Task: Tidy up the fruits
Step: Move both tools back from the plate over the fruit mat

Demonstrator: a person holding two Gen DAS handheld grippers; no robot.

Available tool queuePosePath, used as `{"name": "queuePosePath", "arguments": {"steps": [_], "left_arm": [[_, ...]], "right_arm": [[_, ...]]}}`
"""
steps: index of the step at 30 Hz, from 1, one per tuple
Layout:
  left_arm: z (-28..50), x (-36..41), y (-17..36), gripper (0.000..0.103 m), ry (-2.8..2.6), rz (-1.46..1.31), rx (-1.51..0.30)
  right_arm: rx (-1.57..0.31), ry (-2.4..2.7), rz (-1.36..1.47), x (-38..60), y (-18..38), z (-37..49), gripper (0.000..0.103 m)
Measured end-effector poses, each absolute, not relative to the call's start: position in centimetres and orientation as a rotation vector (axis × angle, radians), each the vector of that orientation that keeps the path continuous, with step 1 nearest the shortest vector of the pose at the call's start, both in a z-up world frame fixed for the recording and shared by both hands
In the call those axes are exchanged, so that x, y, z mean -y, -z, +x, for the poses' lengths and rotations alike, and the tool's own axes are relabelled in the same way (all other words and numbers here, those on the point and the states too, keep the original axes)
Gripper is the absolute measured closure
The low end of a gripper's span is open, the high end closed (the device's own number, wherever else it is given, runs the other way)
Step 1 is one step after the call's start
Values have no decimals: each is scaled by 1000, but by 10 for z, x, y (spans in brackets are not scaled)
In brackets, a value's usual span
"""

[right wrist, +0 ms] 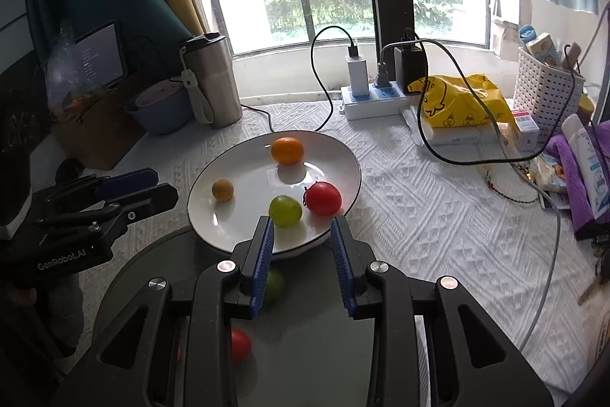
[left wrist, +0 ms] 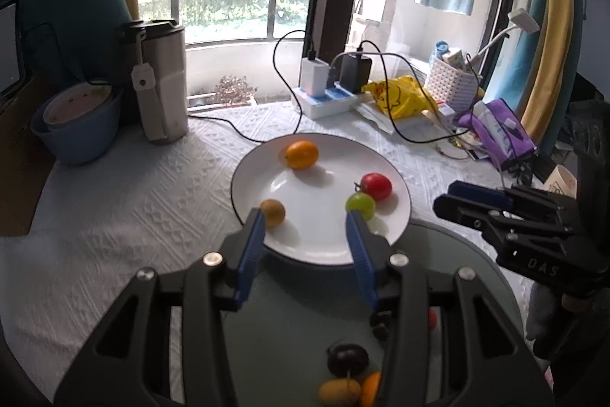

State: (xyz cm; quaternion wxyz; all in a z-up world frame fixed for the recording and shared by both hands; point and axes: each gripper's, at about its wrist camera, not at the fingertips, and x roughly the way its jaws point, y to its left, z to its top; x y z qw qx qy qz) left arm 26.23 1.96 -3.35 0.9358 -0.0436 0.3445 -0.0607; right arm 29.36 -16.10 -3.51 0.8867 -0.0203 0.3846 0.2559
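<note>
Both tongs empty, jaws apart: left gripper (left wrist: pixel 307 220), right gripper (right wrist: pixel 301 227). Four fruits on white plate (right wrist: pixel 345 155); more on grey tray (left wrist: pixel 305 311) at the table's near edge. Approach the green tomato (right wrist: pixel 285 211) squarely; squeeze lightly, it rolls.

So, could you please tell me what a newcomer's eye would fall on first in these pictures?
Probably the white plate in the middle of the cloth-covered table, holding four small fruits: an orange one at the back, a red tomato touching a green one, and a small brownish one on the left. Next, the two open claws, left claw and right claw, both poised at the plate's near rim.
</note>
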Motion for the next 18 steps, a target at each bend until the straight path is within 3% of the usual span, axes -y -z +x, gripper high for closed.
{"name": "queuePosePath", "arguments": {"steps": [18], "left_arm": [[206,-27,50,57,96,-130,-725]], "right_arm": [[-812,-539,-55,163,40,255,69]]}}
